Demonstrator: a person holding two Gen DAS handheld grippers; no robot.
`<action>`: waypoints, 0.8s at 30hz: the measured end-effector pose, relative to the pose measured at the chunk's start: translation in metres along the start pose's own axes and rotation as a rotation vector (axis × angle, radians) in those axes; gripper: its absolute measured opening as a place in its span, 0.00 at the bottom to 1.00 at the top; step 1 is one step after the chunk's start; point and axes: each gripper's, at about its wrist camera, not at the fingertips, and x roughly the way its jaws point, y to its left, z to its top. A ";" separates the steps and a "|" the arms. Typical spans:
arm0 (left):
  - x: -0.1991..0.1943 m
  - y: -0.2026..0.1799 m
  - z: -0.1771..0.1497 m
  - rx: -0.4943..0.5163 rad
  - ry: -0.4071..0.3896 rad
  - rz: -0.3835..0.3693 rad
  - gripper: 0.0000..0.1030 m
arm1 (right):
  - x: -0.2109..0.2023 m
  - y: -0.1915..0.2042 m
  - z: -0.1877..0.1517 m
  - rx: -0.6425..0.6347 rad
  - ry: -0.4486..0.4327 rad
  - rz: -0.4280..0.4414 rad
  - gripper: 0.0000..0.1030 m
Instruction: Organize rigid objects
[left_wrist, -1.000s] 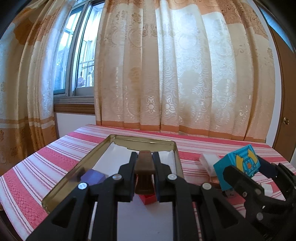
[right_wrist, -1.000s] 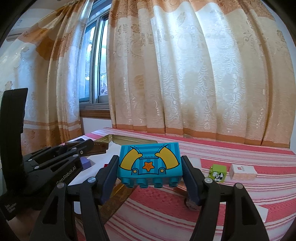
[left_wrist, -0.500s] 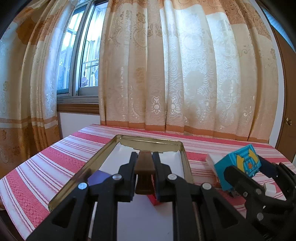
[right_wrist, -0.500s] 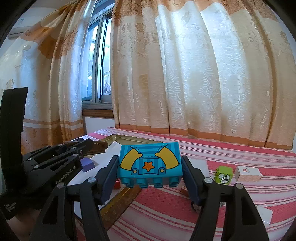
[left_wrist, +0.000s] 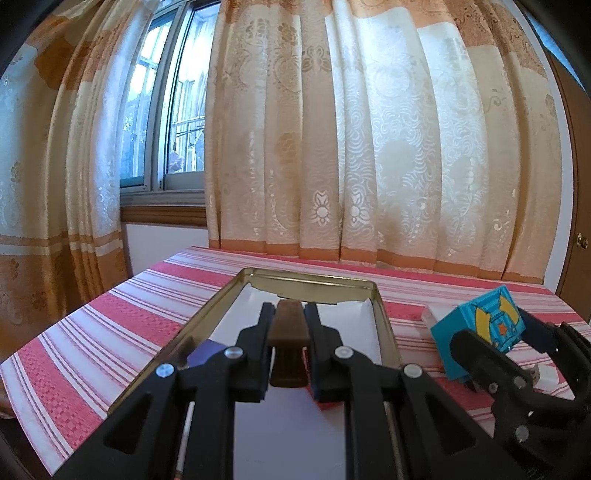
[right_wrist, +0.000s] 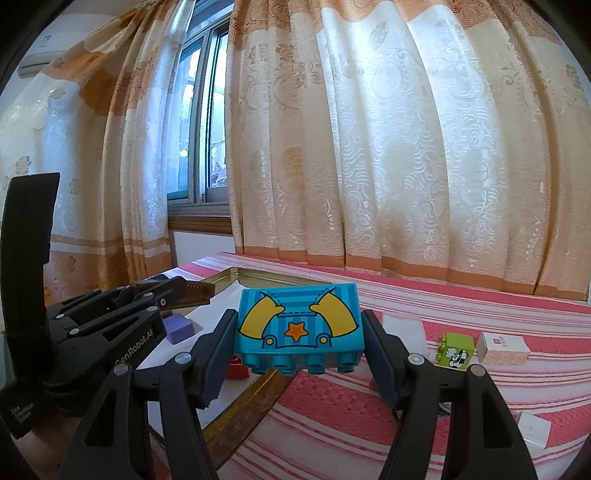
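Brick: in the left wrist view, a slim brown brick (left_wrist: 288, 326) sits at lower center, clamped by the left gripper (left_wrist: 288, 332) above the gold tin tray (left_wrist: 384, 321). Its long axis points away, toward the curtain. It looks stiff, light and smooth.

In the right wrist view, the right gripper (right_wrist: 299, 332) pinches a turquoise toy brick (right_wrist: 299, 325) by its short ends at lower center; long axis left-right, studs toward the camera.

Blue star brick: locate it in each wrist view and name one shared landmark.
Left wrist: blue star brick at right edge, held in the right gripper.
Right wrist: centre foreground, between the gripper's fingers.
Shared landmark: gold tray.
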 end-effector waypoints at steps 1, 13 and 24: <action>0.001 0.001 0.000 -0.002 0.002 0.001 0.14 | 0.001 0.000 0.000 0.000 0.000 0.001 0.66; 0.004 0.009 0.000 -0.014 0.016 0.013 0.14 | 0.005 0.006 0.001 -0.005 0.000 0.013 0.66; 0.007 0.019 0.001 -0.013 0.017 0.037 0.14 | 0.012 0.013 0.002 -0.017 0.003 0.027 0.66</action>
